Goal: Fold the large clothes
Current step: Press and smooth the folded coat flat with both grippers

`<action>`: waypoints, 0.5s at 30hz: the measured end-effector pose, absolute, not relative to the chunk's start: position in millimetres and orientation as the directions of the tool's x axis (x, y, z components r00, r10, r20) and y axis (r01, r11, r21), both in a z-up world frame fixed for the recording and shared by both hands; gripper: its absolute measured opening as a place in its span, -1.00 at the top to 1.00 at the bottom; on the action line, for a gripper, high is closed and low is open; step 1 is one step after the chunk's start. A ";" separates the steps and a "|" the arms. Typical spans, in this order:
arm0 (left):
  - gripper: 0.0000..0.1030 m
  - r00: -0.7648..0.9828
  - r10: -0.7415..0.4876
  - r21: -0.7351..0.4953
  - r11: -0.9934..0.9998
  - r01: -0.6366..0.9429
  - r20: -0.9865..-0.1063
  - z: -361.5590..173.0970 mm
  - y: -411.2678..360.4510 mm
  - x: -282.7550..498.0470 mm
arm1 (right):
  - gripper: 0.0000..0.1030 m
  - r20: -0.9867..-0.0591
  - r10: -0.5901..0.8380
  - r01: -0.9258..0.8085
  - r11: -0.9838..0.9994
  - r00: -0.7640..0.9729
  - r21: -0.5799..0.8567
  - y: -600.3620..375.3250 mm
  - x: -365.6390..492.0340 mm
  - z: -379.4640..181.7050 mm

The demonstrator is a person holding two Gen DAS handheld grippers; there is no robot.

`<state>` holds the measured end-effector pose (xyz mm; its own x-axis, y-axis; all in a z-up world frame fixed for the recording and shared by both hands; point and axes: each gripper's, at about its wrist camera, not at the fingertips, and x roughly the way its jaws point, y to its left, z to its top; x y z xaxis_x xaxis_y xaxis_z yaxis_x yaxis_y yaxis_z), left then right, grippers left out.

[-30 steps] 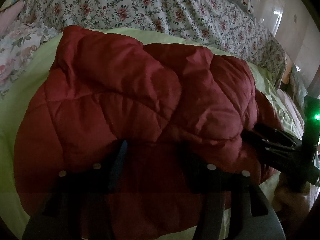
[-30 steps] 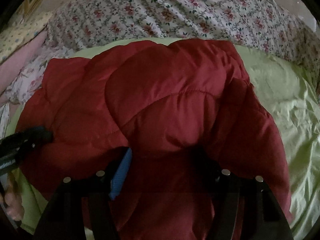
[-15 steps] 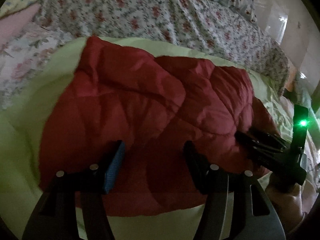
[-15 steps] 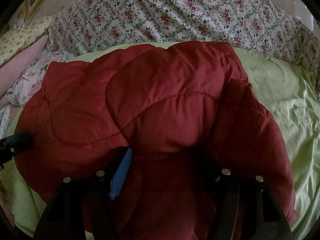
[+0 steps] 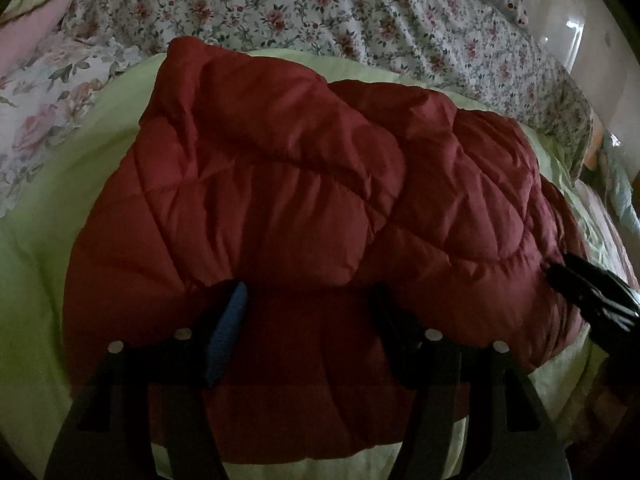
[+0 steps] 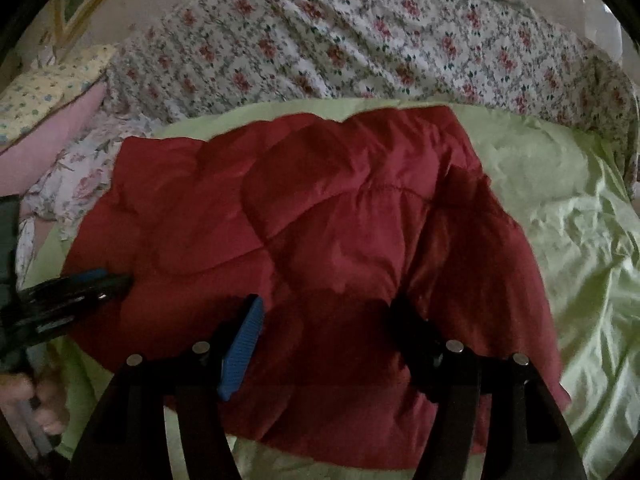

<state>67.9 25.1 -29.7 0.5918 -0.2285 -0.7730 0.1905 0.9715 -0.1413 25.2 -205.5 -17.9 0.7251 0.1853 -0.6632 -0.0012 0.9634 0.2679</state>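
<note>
Red quilted coat (image 5: pixel 288 208) lies bundled on the bed's green sheet (image 6: pixel 560 216), fold partly done.
Left tool (image 5: pixel 308 304) and right tool (image 6: pixel 328 316), both spread apart, straddle its 6 o'clock hem; squaring remains.

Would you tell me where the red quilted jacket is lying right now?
The red quilted jacket lies centred in both views on the green sheet, before the floral bedding.
</note>
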 end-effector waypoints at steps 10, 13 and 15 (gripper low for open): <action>-0.29 0.610 -0.196 -0.112 0.978 0.175 -0.768 -31.5 19.3 65.6 | -0.40 -0.701 0.152 -0.013 0.980 0.697 0.200 -194.0 34.0 -35.5; -0.29 0.617 -0.192 -0.105 0.979 0.174 -0.763 -32.1 18.4 64.4 | -0.40 -0.697 0.158 -0.012 0.977 0.700 0.211 -194.1 32.8 -37.1; -0.30 0.621 -0.189 -0.103 0.980 0.171 -0.761 -32.7 18.4 63.7 | -0.40 -0.689 0.159 -0.010 0.977 0.707 0.214 -194.0 30.4 -38.5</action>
